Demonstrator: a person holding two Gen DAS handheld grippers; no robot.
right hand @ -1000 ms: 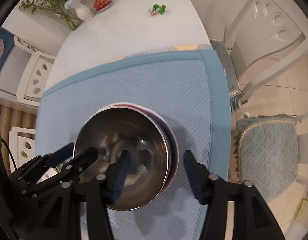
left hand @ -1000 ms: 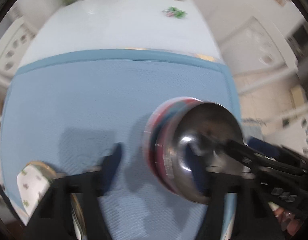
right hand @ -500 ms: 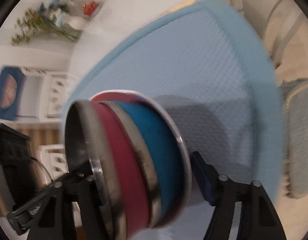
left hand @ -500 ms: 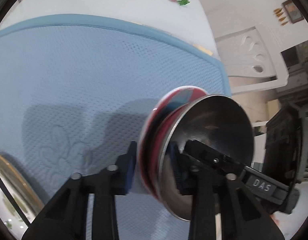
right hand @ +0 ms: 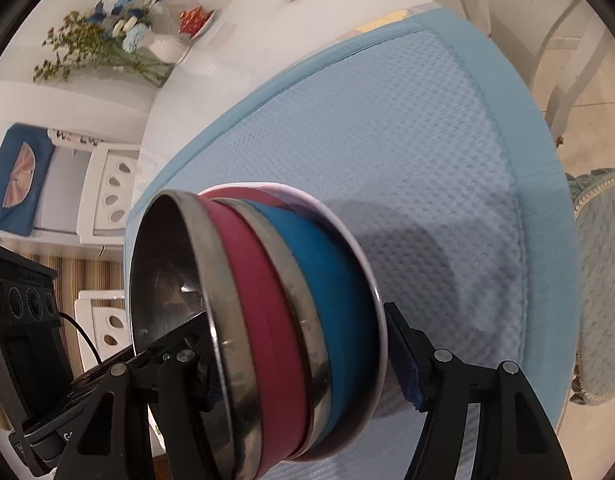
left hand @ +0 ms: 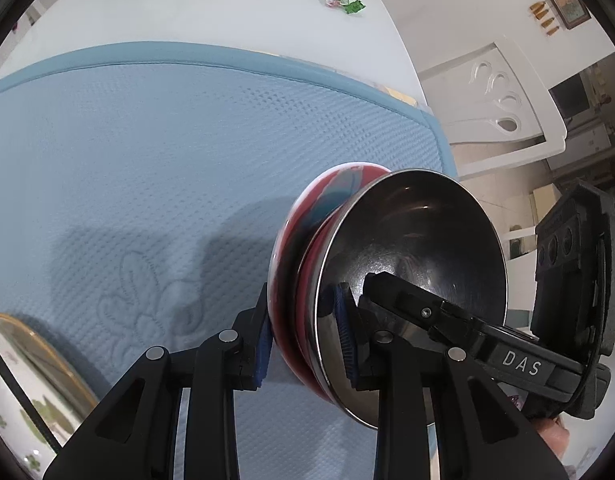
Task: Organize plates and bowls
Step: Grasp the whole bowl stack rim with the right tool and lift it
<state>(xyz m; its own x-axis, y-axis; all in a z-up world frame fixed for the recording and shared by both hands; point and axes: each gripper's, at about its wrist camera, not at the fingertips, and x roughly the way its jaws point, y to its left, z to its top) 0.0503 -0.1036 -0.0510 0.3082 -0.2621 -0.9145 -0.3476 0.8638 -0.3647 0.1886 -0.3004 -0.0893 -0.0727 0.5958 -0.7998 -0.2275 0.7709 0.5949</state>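
Steel-lined bowls, nested into a stack and tipped on edge above the blue mat, are pinched between both grippers: left gripper and right gripper each clamp its rim. The stacking looks done, but the stack is not yet set down, and a floral plate waits at eight o'clock in the left view.

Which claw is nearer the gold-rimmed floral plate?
Left. The left claw grips the bowl stack with the floral plate just off to its left; the right claw grips the stack from the opposite, far side.
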